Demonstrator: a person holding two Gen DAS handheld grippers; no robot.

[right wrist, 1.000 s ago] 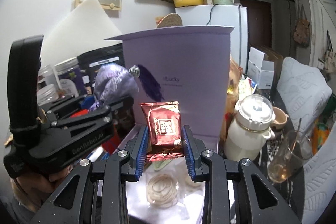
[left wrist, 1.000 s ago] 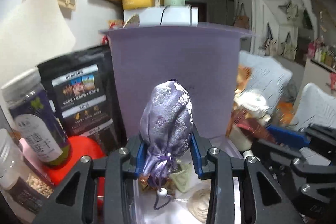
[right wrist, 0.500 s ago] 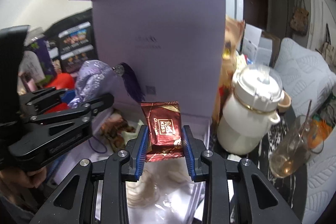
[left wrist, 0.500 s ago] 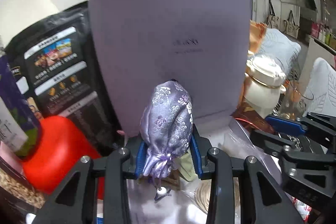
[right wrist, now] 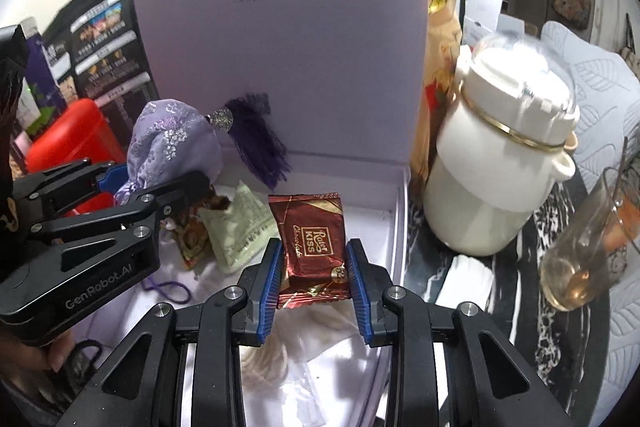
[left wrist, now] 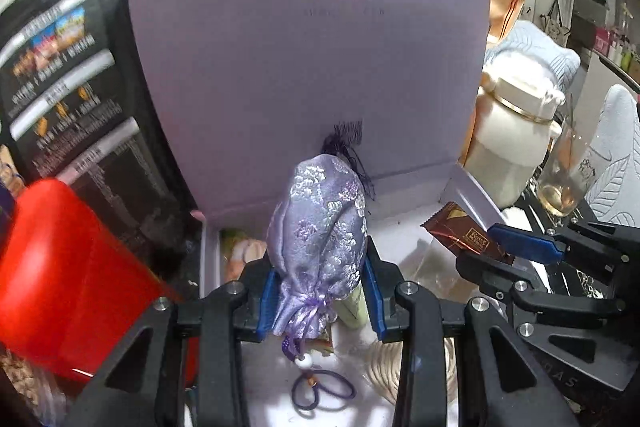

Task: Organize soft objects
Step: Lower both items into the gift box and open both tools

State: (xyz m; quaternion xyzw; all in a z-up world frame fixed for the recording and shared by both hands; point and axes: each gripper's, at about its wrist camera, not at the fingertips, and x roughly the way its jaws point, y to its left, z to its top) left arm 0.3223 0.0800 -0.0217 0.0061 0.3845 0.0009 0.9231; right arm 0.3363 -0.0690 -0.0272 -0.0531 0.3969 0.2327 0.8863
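Note:
My left gripper [left wrist: 320, 297] is shut on a lilac brocade pouch [left wrist: 320, 231] with a dark purple tassel [right wrist: 258, 143]; its cord loop dangles below. My right gripper [right wrist: 316, 283] is shut on a red chocolate packet [right wrist: 310, 247], which also shows at the right of the left wrist view as the chocolate packet [left wrist: 460, 231]. Both hang low over an open lilac gift box [right wrist: 400, 227] with its lid [left wrist: 312, 47] standing upright behind. In the box lie a pale green sachet [right wrist: 240, 227], a brown patterned packet [right wrist: 194, 235] and a coil of beige cord [right wrist: 268, 359].
A white lidded pot [right wrist: 504, 163] and a glass with a spoon [right wrist: 588, 247] stand right of the box. A red container [left wrist: 68, 279], a black snack bag [left wrist: 68, 83] and jars crowd the left. An orange bag [right wrist: 442, 39] leans behind the pot.
Both grippers have sunk and tilted downward toward the open box, still holding the pouch and the chocolate packet. The box floor and its contents now fill the lower view.

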